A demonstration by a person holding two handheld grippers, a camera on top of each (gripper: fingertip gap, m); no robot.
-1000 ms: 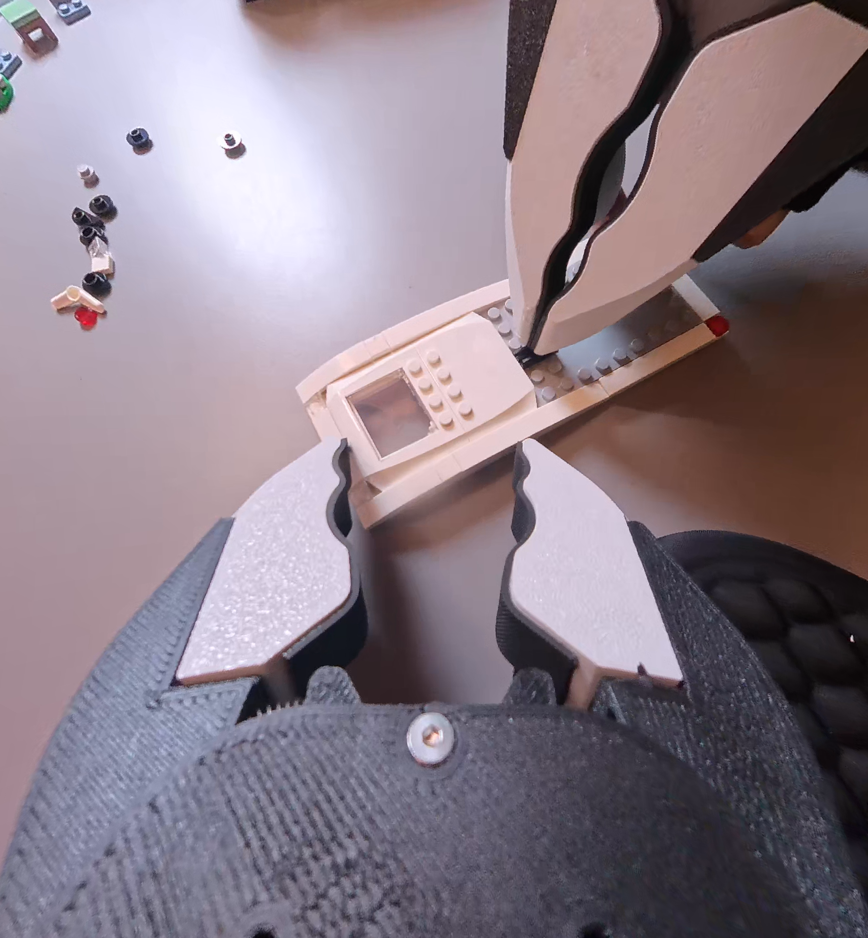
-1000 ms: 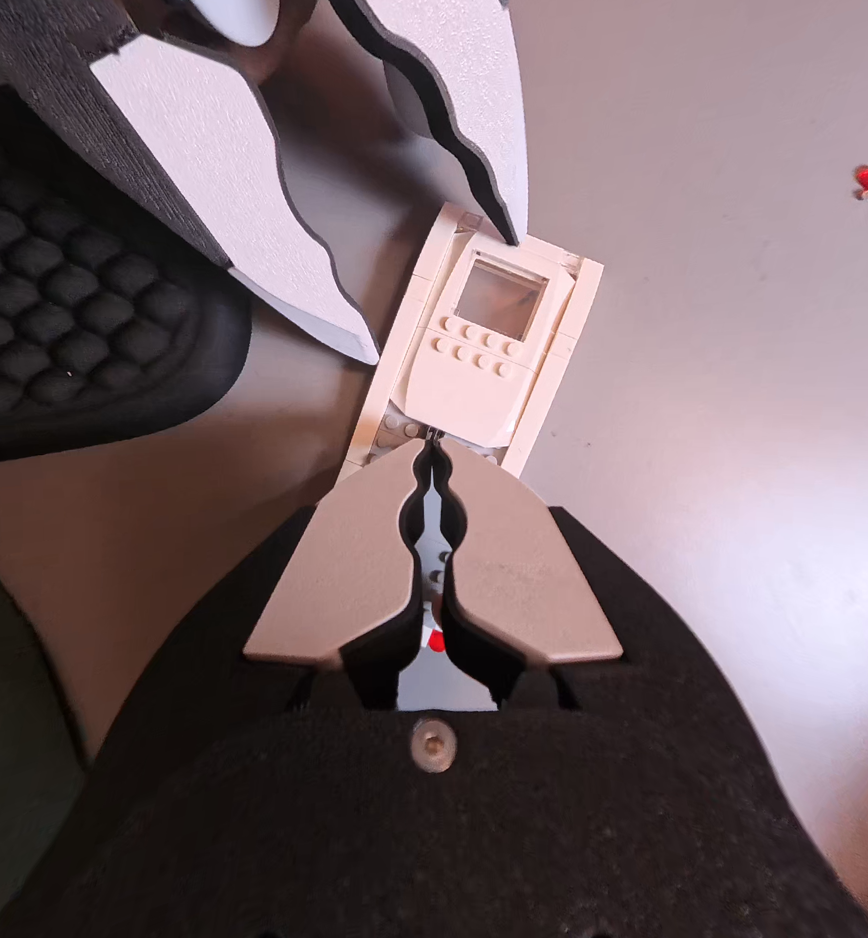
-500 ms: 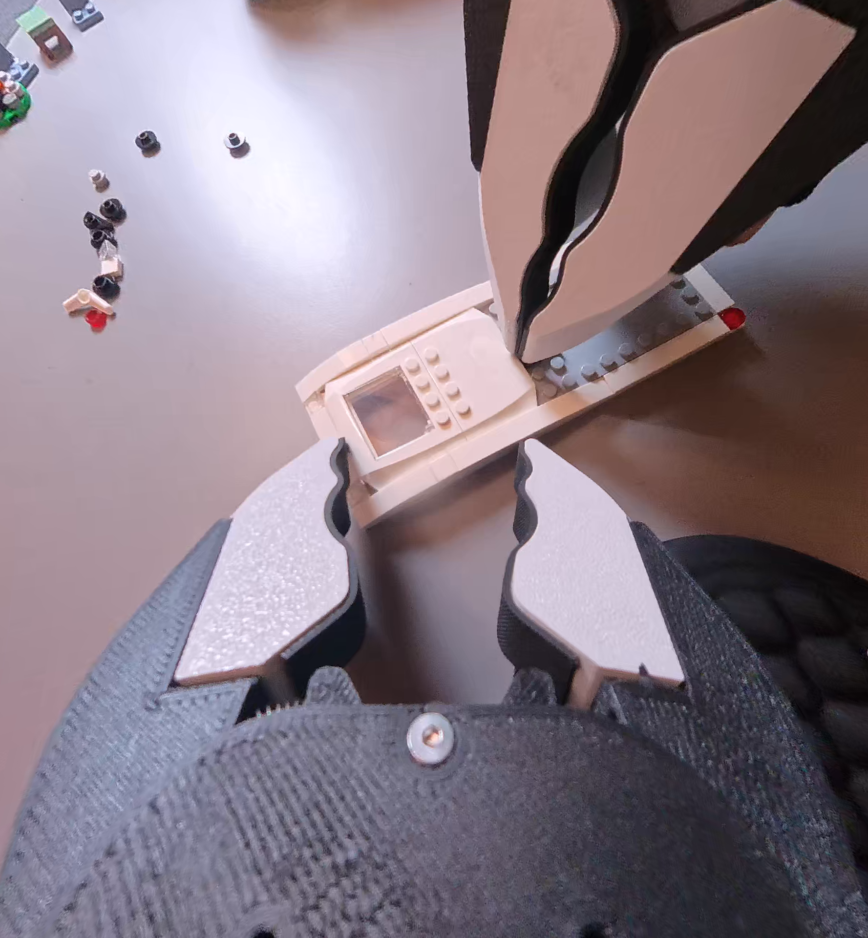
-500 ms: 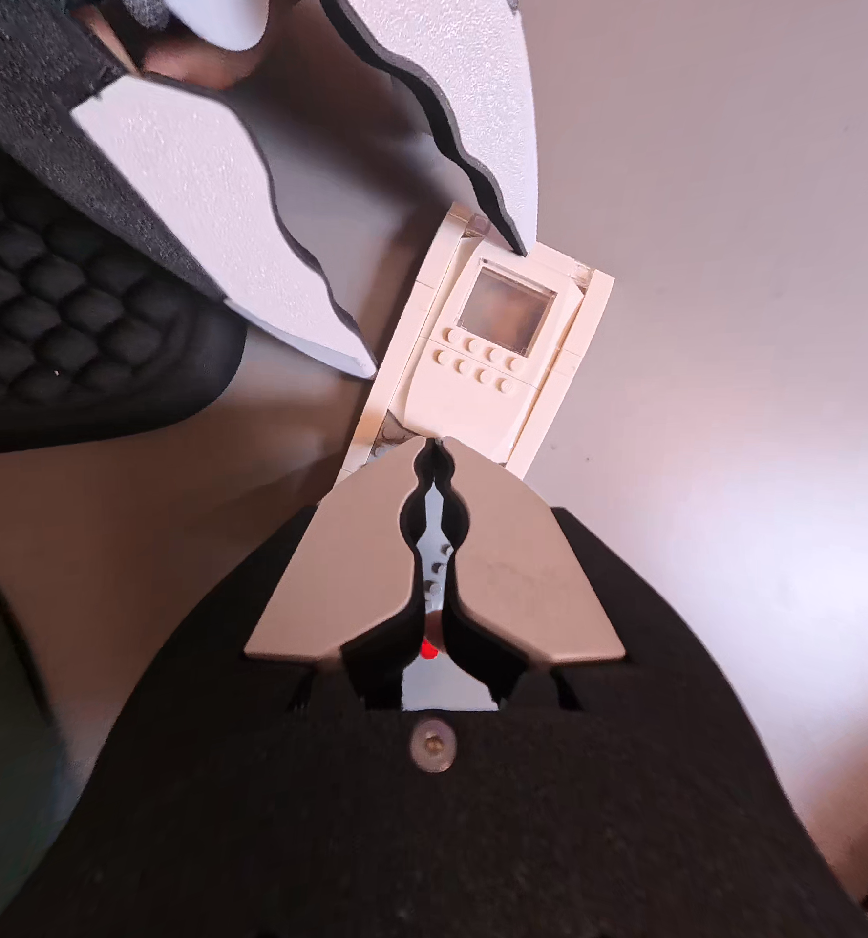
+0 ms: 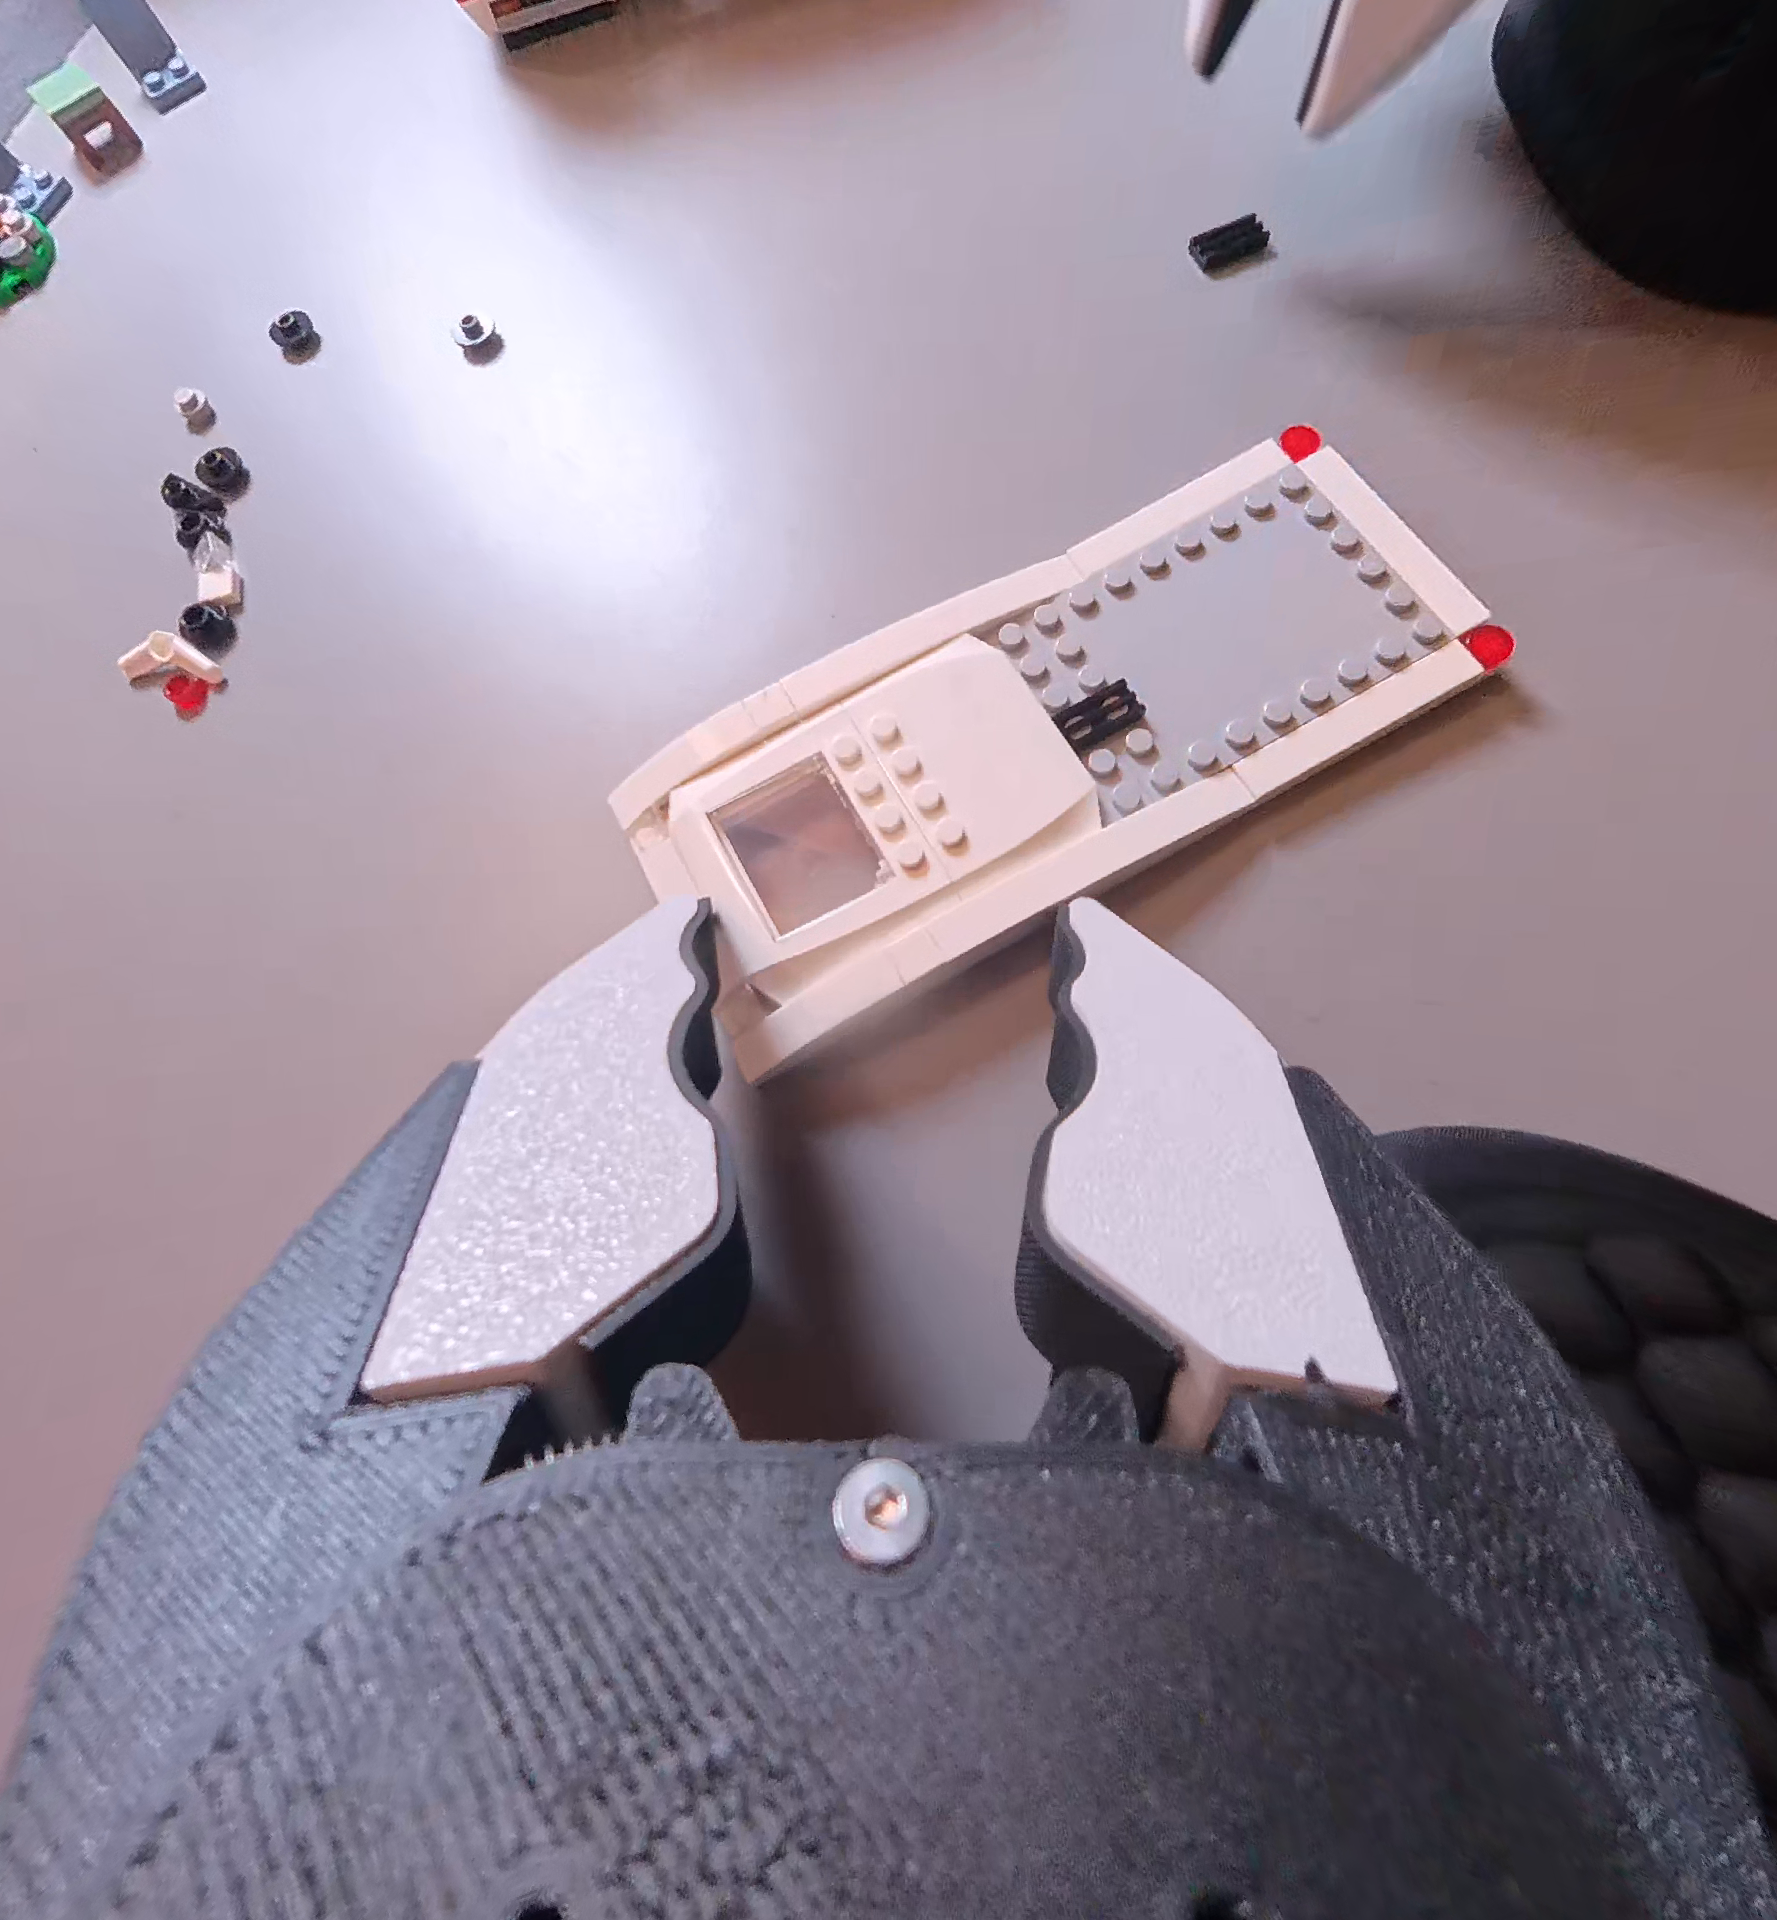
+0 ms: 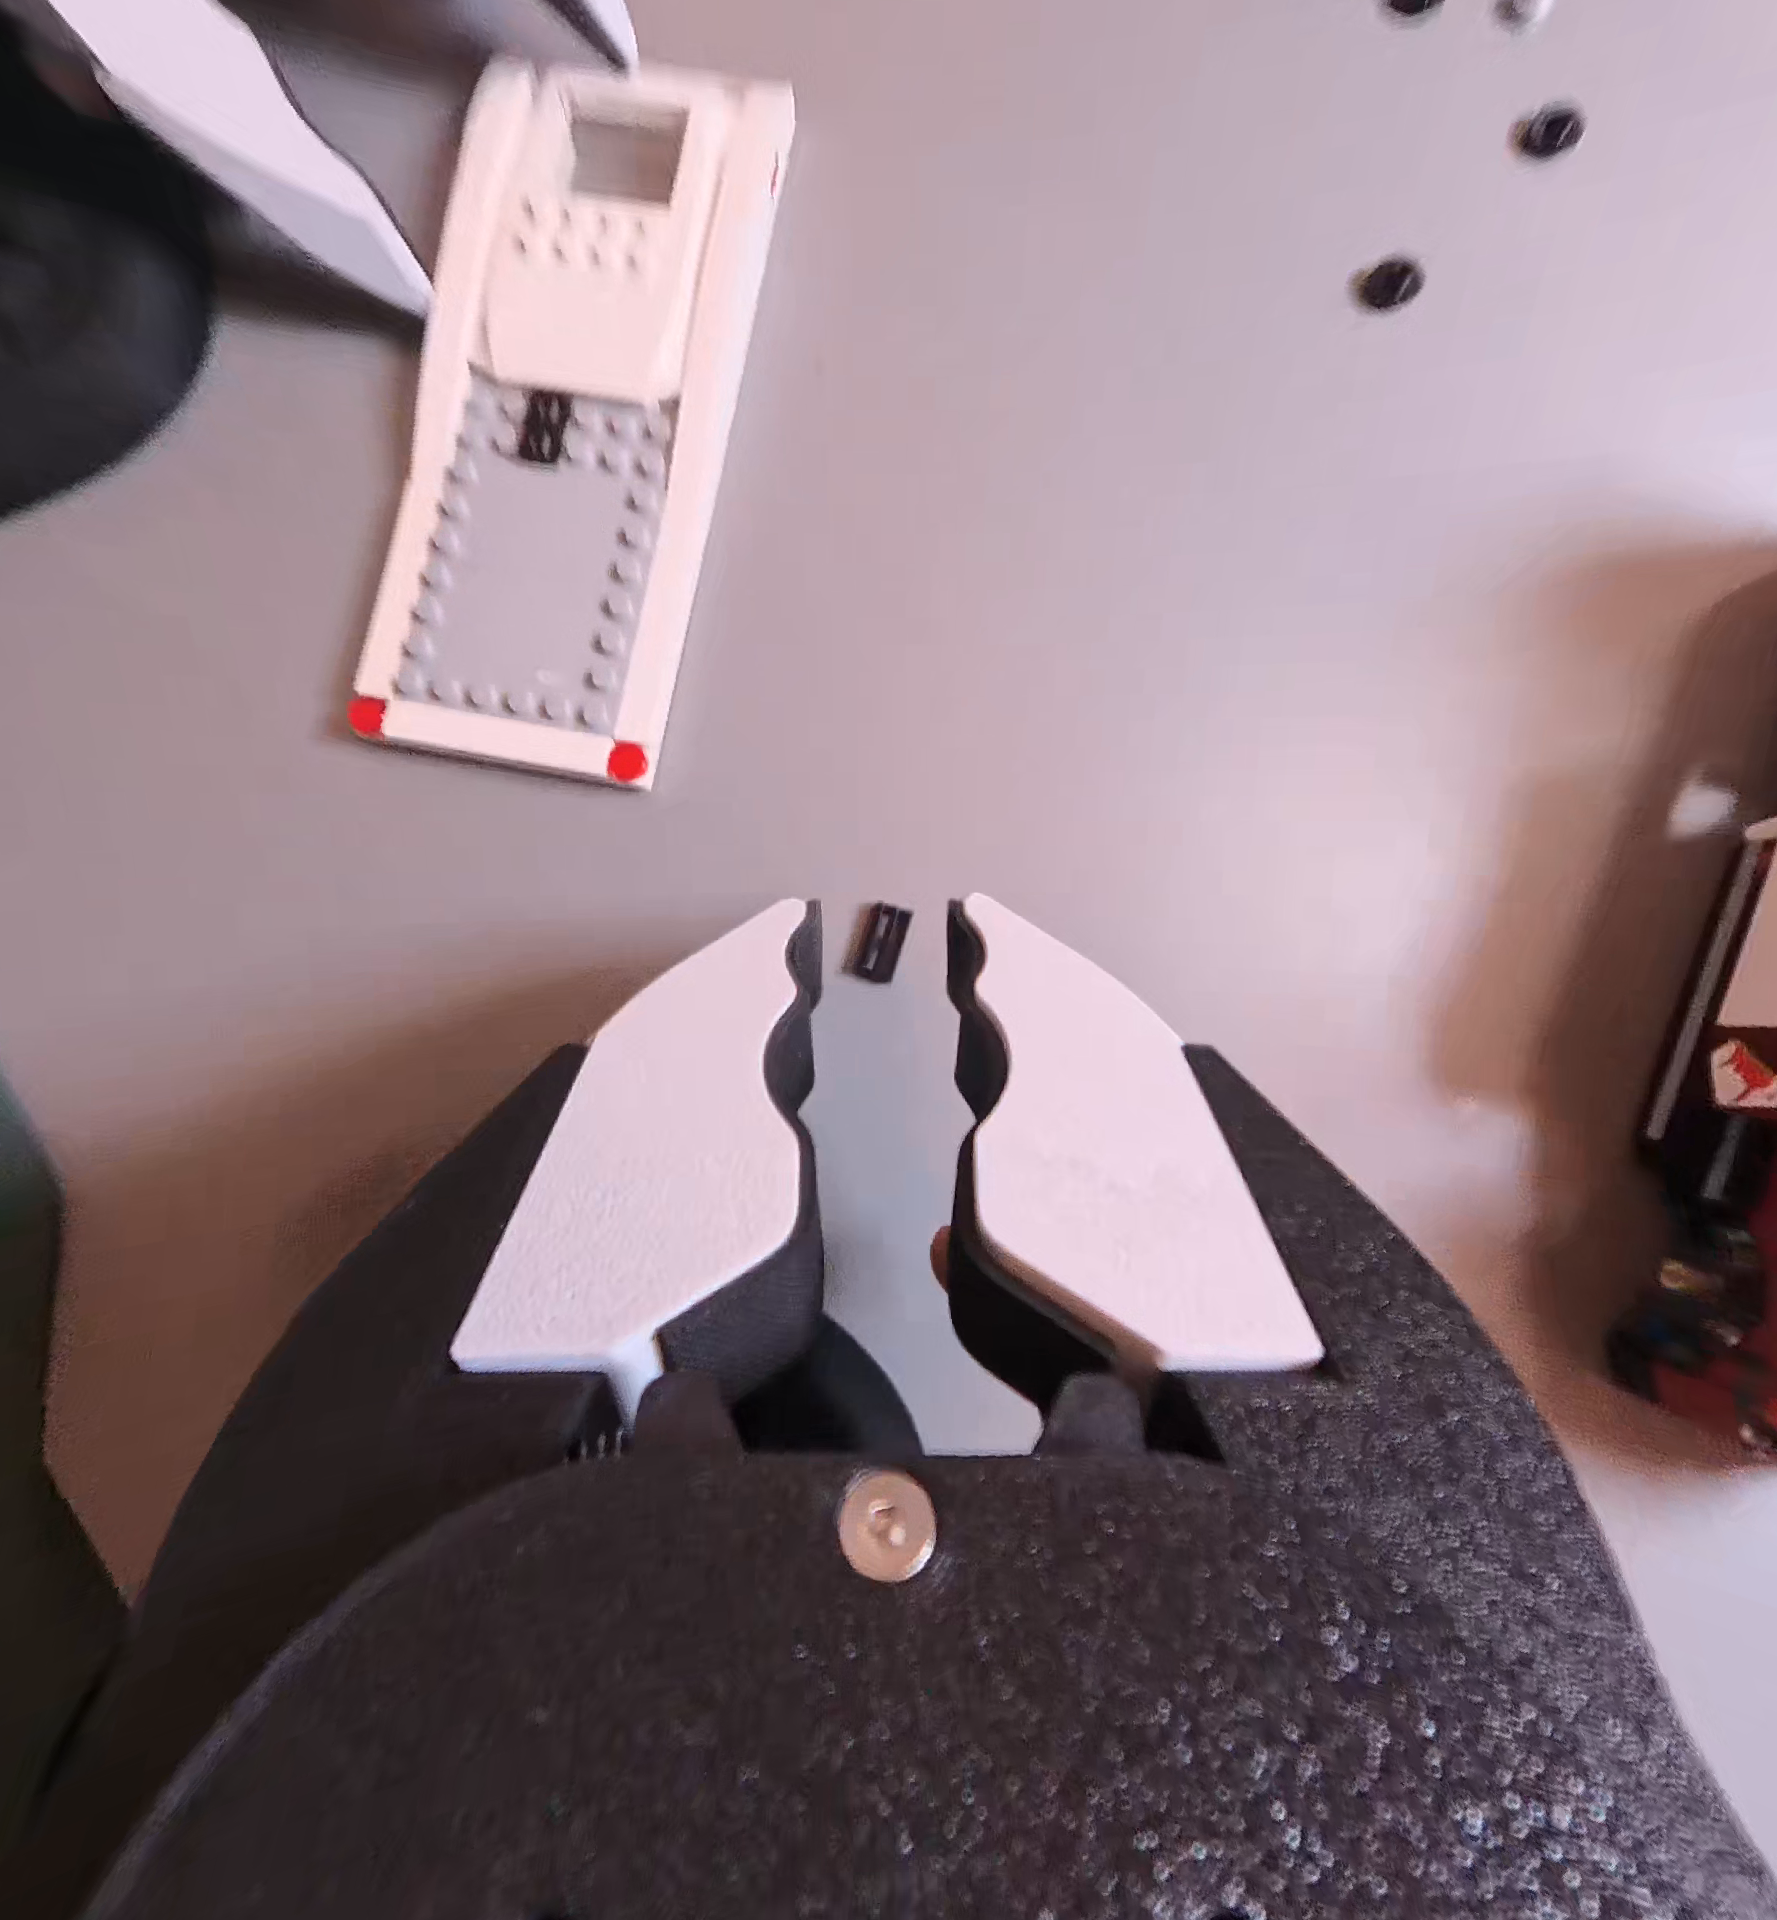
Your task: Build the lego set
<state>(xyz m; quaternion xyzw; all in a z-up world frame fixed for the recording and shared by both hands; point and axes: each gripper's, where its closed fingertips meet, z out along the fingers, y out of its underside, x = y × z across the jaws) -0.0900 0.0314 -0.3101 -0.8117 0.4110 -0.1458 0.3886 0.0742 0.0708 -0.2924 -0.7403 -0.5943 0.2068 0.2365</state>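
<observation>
Your right hand-held gripper (image 6: 879, 914) is spread, with a small black grille-shaped plastic brick (image 6: 879, 942) lying loose between its tips, neither pad touching. Your left hand-held gripper (image 5: 879, 925) is spread around the white brick-built vehicle base (image 5: 967, 790), its nose at 12 o'clock on the grey counter (image 5: 551, 499). Closing off-centre could flick the brick away.

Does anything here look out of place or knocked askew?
Nothing looks damaged. One small black piece lies loose on the table, untouched between the right gripper's open fingers; its twin sits on the white model.
</observation>
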